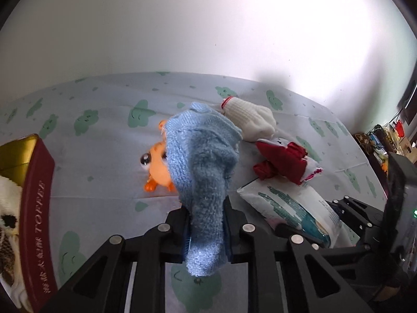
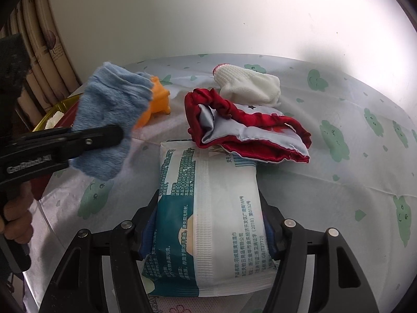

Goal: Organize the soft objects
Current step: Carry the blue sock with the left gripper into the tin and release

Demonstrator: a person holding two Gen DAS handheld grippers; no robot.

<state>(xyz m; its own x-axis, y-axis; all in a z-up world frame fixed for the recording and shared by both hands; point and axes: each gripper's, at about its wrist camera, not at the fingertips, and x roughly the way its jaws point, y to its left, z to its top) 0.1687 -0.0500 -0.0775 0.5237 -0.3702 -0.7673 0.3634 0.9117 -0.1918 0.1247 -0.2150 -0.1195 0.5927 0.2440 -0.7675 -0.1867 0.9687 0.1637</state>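
Observation:
My left gripper (image 1: 206,208) is shut on a fluffy blue sock (image 1: 203,161), which stands up between its fingers above the tablecloth. The right wrist view shows the same sock (image 2: 112,109) from the side, pinched in the left gripper (image 2: 114,133). My right gripper (image 2: 208,203) is shut on a white and teal pack of wet wipes (image 2: 208,208), its pads pressing both long sides. An orange toy animal (image 1: 156,167) lies just behind the sock. A white knit glove (image 2: 250,83) and a red and grey fabric piece (image 2: 247,130) lie beyond the pack.
A dark red and gold toffee tin (image 1: 36,195) stands at the left with a furry plush toy (image 1: 7,221) inside. The table wears a pale cloth with green cloud prints (image 2: 338,156). A white wall rises behind it, and a person's hand (image 2: 13,214) holds the left gripper's handle.

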